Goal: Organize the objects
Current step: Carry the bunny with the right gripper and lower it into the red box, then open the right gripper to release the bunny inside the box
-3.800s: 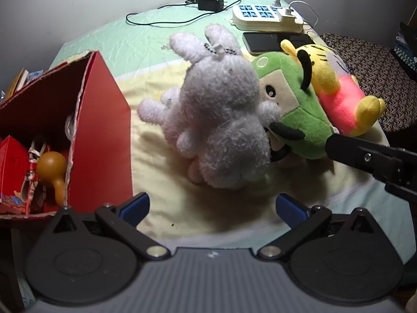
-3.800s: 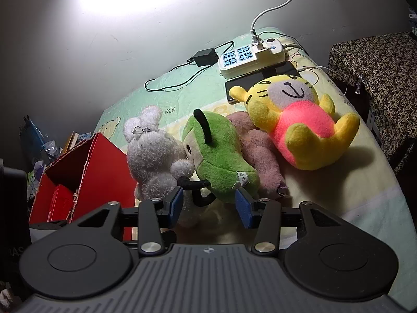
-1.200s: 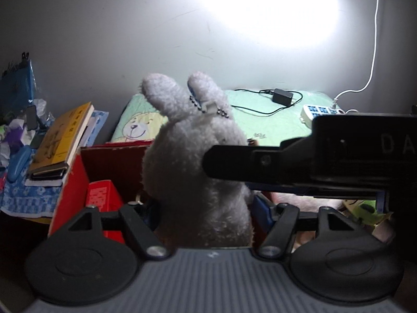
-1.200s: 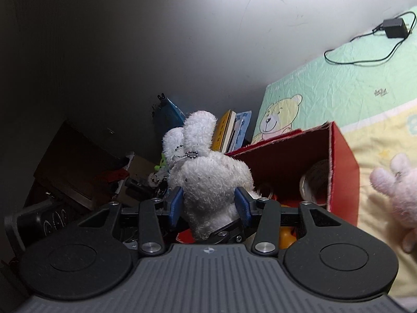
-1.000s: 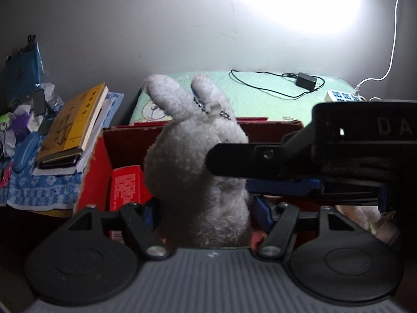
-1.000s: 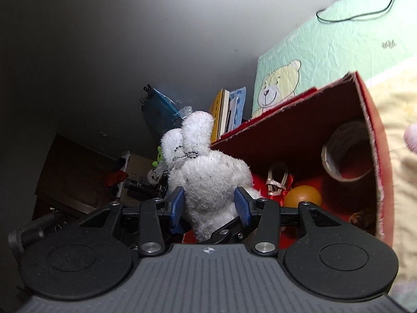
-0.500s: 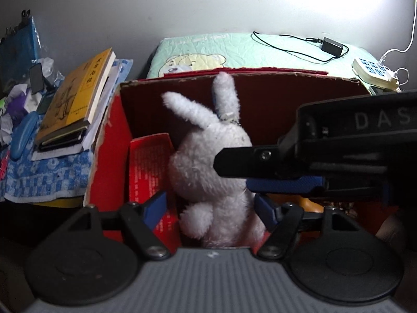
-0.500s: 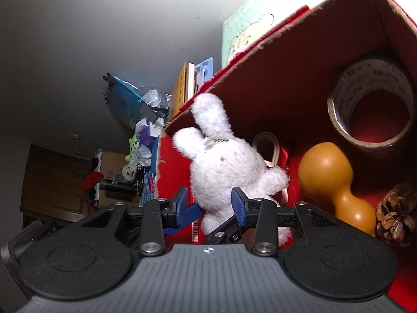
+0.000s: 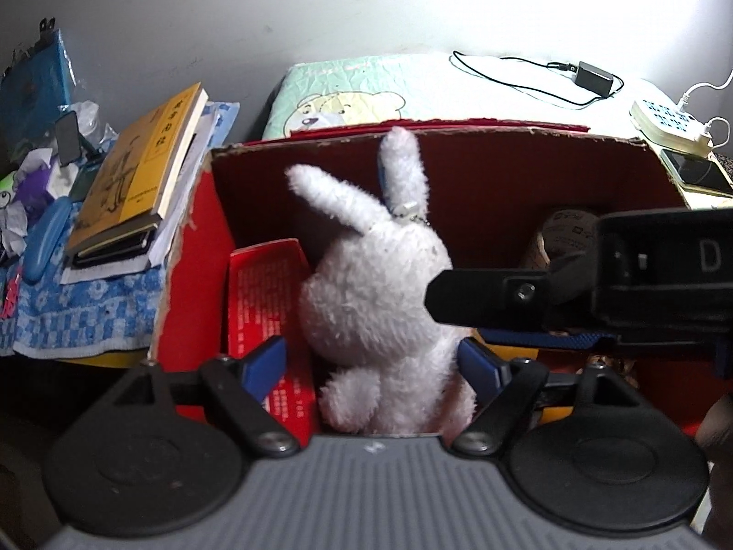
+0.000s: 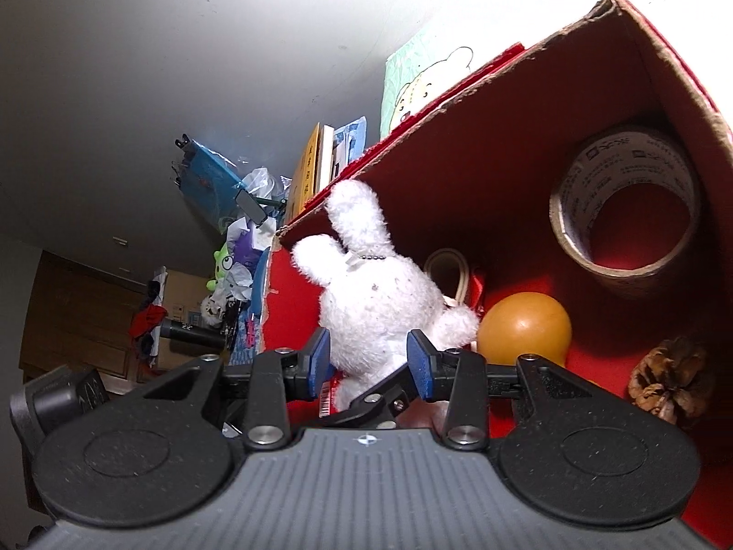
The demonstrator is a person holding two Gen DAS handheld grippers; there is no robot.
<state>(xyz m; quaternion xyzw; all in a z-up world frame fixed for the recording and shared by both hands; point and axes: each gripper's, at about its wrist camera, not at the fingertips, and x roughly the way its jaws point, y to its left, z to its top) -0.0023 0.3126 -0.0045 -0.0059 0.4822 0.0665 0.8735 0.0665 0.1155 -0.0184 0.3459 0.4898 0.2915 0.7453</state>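
The white plush rabbit [image 9: 380, 293] sits upright inside the red cardboard box [image 9: 504, 169], near its left wall, beside a red packet [image 9: 261, 293]. The left gripper [image 9: 373, 362] straddles its lower body, jaws opening, with the left pad clear of the fur. The right gripper [image 10: 369, 357] pinches the rabbit's body (its pads press into the fur), next to an orange gourd [image 10: 527, 327].
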